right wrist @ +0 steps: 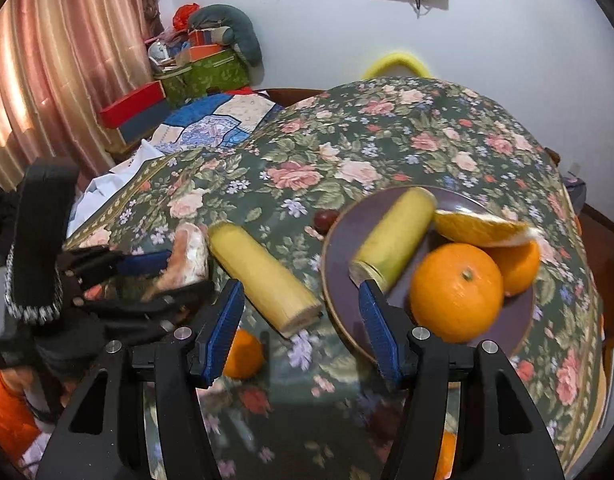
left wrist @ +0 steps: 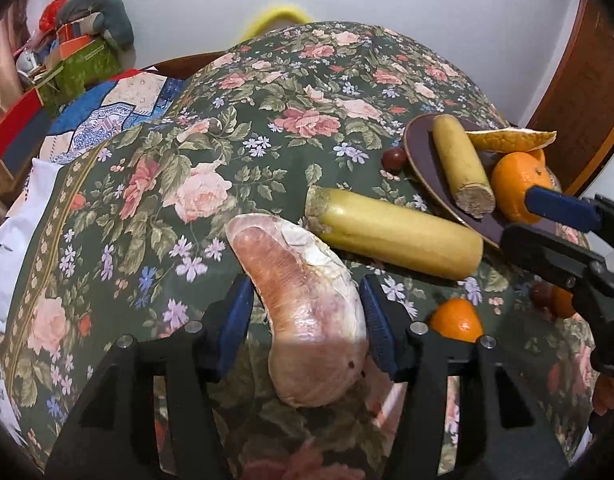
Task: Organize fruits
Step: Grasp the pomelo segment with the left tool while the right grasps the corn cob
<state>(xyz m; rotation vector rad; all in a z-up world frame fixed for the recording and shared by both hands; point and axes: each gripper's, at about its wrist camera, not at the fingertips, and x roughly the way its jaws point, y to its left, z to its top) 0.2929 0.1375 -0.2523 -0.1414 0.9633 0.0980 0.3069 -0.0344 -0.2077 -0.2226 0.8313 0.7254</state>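
My left gripper (left wrist: pixel 305 316) is shut on a pink peeled pomelo segment (left wrist: pixel 303 312), held above the floral tablecloth; it also shows in the right wrist view (right wrist: pixel 189 254). My right gripper (right wrist: pixel 301 316) is open and empty, hovering over a yellow sugarcane piece (right wrist: pixel 263 276) on the cloth and the rim of the dark plate (right wrist: pixel 339 240). The plate holds a second cane piece (right wrist: pixel 395 236), an orange (right wrist: pixel 455 290), another orange (right wrist: pixel 519 266) and an orange wedge (right wrist: pixel 479 228). A small tangerine (right wrist: pixel 245 354) lies on the cloth under the right gripper.
A dark red grape (right wrist: pixel 325 218) lies on the cloth left of the plate. Boxes and cloth bundles (right wrist: pixel 195 72) are stacked on a side surface at the back left, by a pink curtain (right wrist: pixel 59 68). Another orange fruit (right wrist: pixel 447 452) sits near the front edge.
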